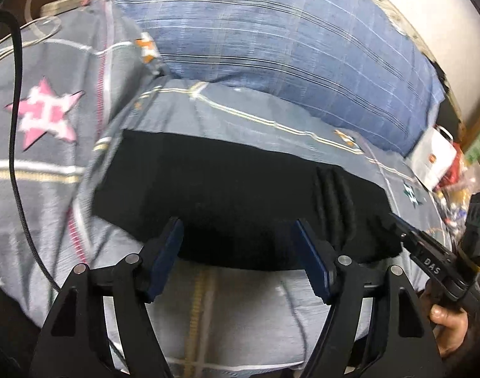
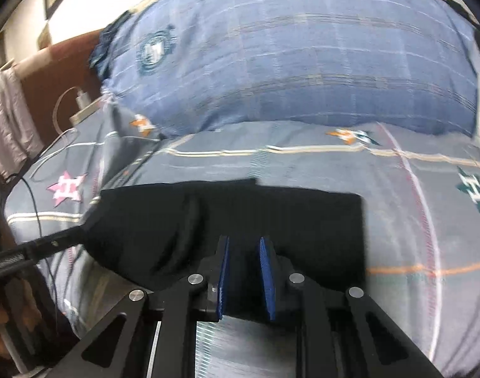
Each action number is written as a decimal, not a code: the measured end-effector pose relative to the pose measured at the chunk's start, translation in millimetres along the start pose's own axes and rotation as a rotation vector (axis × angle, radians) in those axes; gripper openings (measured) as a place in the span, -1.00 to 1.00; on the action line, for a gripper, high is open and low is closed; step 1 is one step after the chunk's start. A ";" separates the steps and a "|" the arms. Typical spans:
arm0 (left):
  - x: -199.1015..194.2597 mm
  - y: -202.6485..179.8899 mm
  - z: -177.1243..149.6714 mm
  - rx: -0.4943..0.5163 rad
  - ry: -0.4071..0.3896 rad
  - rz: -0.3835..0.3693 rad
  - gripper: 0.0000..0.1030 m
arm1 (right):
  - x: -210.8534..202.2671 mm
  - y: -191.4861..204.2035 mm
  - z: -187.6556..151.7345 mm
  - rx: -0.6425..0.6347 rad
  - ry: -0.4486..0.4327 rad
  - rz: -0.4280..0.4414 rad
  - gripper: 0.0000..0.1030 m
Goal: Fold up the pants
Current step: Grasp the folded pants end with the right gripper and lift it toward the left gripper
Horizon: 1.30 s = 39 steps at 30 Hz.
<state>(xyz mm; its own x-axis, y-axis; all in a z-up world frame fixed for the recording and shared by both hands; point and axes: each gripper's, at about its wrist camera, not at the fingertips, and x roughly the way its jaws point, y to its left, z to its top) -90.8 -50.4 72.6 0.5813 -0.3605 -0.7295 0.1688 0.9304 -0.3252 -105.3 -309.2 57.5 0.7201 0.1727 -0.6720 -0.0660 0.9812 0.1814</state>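
Black pants [image 1: 240,195] lie folded into a flat block on the bed [image 1: 227,318], near its front edge, with the blue pillow [image 1: 303,41] behind them. The left gripper [image 1: 240,252] hangs over the near hem of the pants, jaws spread wide with nothing pinched. The right gripper [image 2: 244,277] sits low over the same hem, jaws drawn narrow with a gap showing; whether they nip the cloth, can't tell.
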 end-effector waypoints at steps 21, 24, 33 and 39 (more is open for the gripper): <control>48.4 -44.4 10.2 0.116 0.040 0.027 0.40 | 34.1 9.7 8.8 -0.143 0.052 0.051 -0.62; 28.1 -19.2 6.5 0.086 0.014 0.085 0.40 | 56.0 34.6 12.6 -0.207 0.054 0.072 -0.61; 1.4 18.7 -2.4 0.013 -0.031 0.097 0.40 | 54.5 59.9 25.7 -0.211 0.056 0.049 -0.62; -2.9 25.1 -5.5 -0.019 -0.043 0.083 0.40 | 66.3 61.2 12.3 -0.200 0.103 0.035 -0.58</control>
<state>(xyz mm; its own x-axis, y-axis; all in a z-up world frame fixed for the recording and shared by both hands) -92.6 -26.3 63.2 0.6261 -0.2787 -0.7282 0.1037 0.9554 -0.2765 -53.1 -238.8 32.9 0.6412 0.2047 -0.7396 -0.2330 0.9702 0.0665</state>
